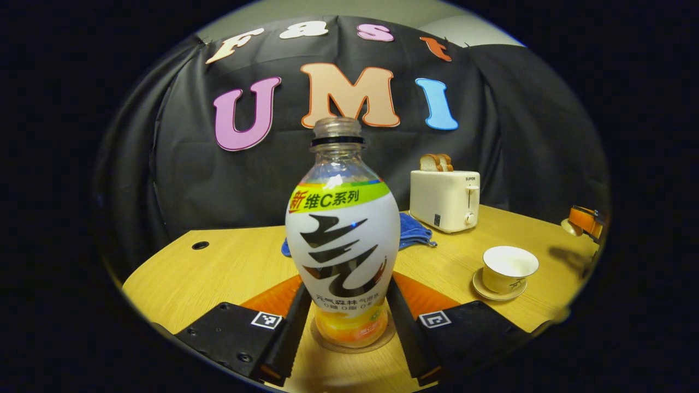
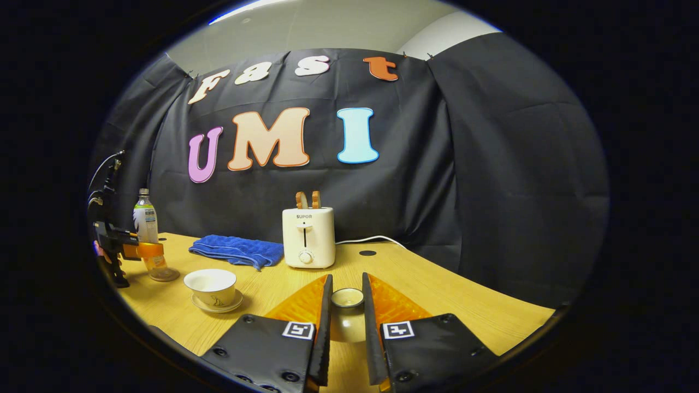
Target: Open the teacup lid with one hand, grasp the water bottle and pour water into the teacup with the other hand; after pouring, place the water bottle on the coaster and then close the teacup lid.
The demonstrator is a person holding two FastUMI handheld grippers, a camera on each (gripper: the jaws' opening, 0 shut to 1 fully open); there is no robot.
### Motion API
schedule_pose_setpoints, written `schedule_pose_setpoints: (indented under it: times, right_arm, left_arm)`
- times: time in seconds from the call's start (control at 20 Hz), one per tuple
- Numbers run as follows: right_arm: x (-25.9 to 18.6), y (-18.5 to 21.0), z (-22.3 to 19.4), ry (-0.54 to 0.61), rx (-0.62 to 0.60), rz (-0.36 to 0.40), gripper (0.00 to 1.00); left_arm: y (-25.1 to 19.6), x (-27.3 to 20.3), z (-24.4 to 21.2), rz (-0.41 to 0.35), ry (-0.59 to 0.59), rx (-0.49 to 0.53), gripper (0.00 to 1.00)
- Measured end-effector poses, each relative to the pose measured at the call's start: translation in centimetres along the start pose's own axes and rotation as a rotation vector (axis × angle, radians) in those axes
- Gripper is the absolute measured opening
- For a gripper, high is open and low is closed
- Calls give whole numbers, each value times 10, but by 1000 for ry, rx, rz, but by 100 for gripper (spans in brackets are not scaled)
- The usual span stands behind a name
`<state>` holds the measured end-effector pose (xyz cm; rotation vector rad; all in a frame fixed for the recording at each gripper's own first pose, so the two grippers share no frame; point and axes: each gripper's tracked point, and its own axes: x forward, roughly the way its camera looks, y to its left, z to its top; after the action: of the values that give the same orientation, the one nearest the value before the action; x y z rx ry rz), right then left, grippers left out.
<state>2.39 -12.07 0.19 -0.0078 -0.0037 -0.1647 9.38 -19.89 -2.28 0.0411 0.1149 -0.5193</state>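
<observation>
The left gripper sits lowest in the left gripper view, its two fingers standing either side of the lower body of the water bottle. Whether the fingers actually press on the bottle cannot be told; they flank it closely, at about the bottle's width. The bottle stands upright, uncapped, on a round coaster whose rim shows under its base, between the jaws. Beyond and right of the jaws, the open teacup sits on its saucer on the wooden table. Farther back on that side stands a white toaster with bread slices sticking up, and a blue cloth lies just behind the bottle.

In the right gripper view, the right gripper has its fingers drawn close on the teacup lid, which is clamped between them with its knob end up, above the table. Ahead of the jaws stands the toaster, with the blue cloth to its left. Left of the jaws, the lidless teacup rests on its saucer. Farther left, the water bottle stands on the coaster with the left gripper around its lower part.
</observation>
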Motion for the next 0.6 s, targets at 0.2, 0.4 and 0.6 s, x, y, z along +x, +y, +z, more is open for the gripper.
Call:
schedule_pose_setpoints:
  times: [0.2, 0.4, 0.6]
  right_arm:
    - [0, 0, 0, -1, 0, -2, 31]
    - [0, 2, 0, -2, 0, -1, 31]
    - [-2, 10, 0, -1, 1, 29, 32]
  left_arm:
    - [5, -20, 20, 17, -139, -16, 82]
    - [4, -46, 15, 10, -137, -34, 85]
    - [9, -77, 12, 31, -136, -33, 84]
